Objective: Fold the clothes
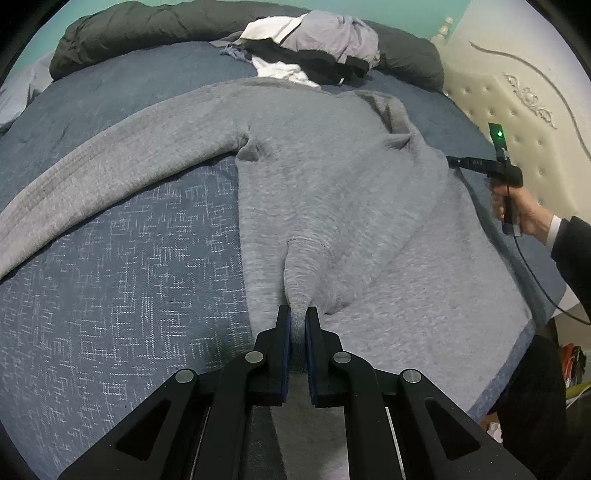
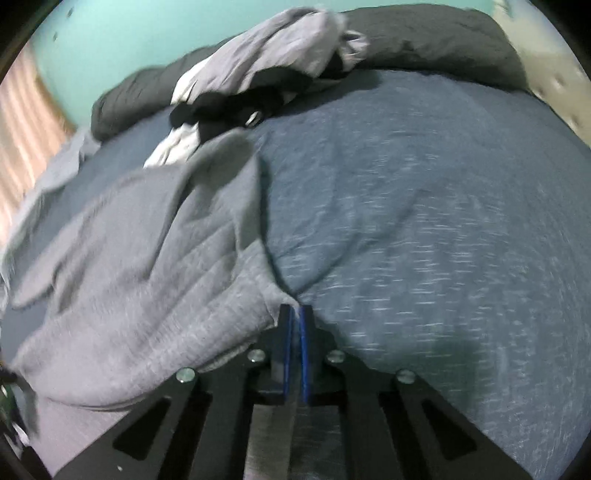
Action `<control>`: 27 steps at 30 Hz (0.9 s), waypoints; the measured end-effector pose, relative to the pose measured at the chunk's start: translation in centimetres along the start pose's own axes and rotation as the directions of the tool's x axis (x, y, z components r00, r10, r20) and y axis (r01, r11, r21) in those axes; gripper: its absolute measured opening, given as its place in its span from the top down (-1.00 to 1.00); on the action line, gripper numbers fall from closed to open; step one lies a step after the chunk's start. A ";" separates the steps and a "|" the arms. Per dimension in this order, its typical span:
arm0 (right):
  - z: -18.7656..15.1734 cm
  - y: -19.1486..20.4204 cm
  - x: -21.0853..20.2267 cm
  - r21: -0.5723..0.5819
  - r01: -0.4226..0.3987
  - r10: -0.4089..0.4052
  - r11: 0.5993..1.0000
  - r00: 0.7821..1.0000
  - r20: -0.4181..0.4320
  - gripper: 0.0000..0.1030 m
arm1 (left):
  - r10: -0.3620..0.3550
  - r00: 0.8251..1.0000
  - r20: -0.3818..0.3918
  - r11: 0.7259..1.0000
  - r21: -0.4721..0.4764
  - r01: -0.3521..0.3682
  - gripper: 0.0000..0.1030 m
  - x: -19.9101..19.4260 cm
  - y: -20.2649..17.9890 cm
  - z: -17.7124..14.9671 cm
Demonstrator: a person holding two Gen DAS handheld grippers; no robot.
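Note:
A grey knit sweater (image 1: 332,166) lies spread on the blue bedspread (image 1: 129,277), with one long sleeve (image 1: 92,166) stretched out to the left. My left gripper (image 1: 297,314) is shut on a raised pinch of the sweater's body near its lower middle. At the sweater's right edge a hand (image 1: 517,210) holds my right gripper (image 1: 448,159). In the right wrist view the sweater (image 2: 147,258) fills the left side, and its edge tapers into my right gripper (image 2: 296,310). That gripper's blue pads are closed on a thin bit of the edge.
A pile of loose clothes (image 1: 314,48), lilac, black and white, sits at the far side of the bed and shows again as the pile (image 2: 266,59). A dark rolled duvet (image 1: 129,29) lies behind it. A cream tufted headboard (image 1: 517,110) stands on the right.

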State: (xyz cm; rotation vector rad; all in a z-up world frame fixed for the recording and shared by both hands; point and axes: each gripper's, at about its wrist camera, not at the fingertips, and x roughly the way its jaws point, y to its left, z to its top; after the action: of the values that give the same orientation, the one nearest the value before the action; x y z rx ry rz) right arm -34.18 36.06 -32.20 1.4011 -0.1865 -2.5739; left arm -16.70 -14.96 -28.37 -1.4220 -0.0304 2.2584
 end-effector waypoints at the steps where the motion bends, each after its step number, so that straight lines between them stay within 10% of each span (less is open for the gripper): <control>1: 0.0 -0.1 0.1 0.002 0.008 -0.008 1.000 1.000 -0.007 0.94 | -0.008 1.000 -0.001 1.000 0.000 0.008 0.85 0.0 -0.2 -0.1; 12: -0.9 -1.0 1.7 0.080 0.005 0.001 0.997 0.997 -0.076 0.93 | -0.054 0.989 -0.135 0.996 -0.076 0.044 0.84 4.4 0.2 -2.0; 27: -1.3 -2.3 -4.2 0.088 -0.013 0.014 0.996 1.000 -0.006 0.90 | -0.041 0.993 -0.113 0.993 -0.117 0.027 0.83 3.3 1.6 -1.8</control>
State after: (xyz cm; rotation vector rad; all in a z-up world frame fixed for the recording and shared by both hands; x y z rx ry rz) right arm -31.13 39.26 -29.96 1.4322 -0.3100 -2.5791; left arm -16.87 -15.44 -32.46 -1.5976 -0.1493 2.1739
